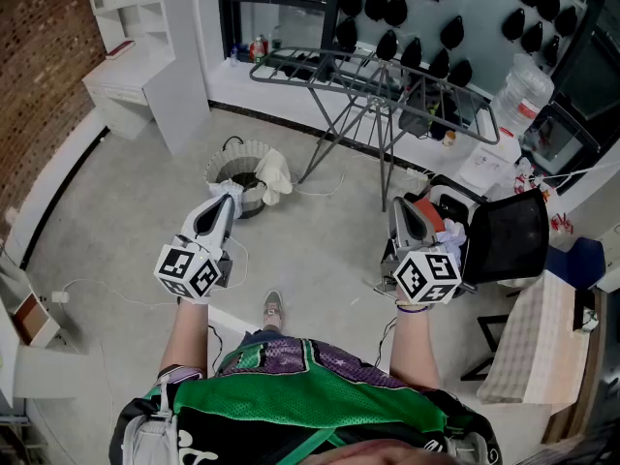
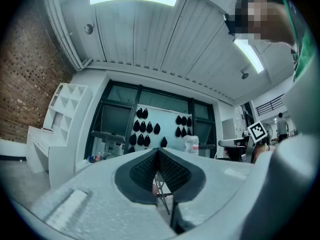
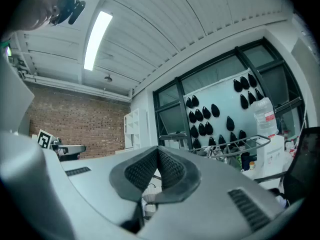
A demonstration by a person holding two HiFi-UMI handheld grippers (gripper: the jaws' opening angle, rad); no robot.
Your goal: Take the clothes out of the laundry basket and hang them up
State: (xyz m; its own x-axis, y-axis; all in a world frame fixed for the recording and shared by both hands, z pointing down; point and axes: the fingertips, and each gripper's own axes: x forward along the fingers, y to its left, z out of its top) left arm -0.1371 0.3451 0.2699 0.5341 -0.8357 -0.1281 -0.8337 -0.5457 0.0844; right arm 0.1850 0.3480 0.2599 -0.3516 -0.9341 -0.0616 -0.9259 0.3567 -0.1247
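A round grey laundry basket (image 1: 235, 166) stands on the floor with a pale garment (image 1: 273, 174) draped over its right rim. Behind it a metal drying rack (image 1: 373, 83) stands unfolded, with a dark item hanging at its right part. My left gripper (image 1: 228, 203) is held level just short of the basket, shut and empty; in its own view the left gripper (image 2: 158, 154) shows its jaws meeting. My right gripper (image 1: 405, 213) is level at the right, shut with nothing in it; its own view shows the right gripper (image 3: 158, 153) closed too, with the drying rack (image 3: 240, 144) beyond.
A black office chair (image 1: 504, 232) stands right beside my right gripper. White shelving (image 1: 145, 56) rises at the back left, and a brick wall (image 1: 39, 66) runs along the left. A cable lies on the floor at left. A wooden table (image 1: 538, 342) is at the right.
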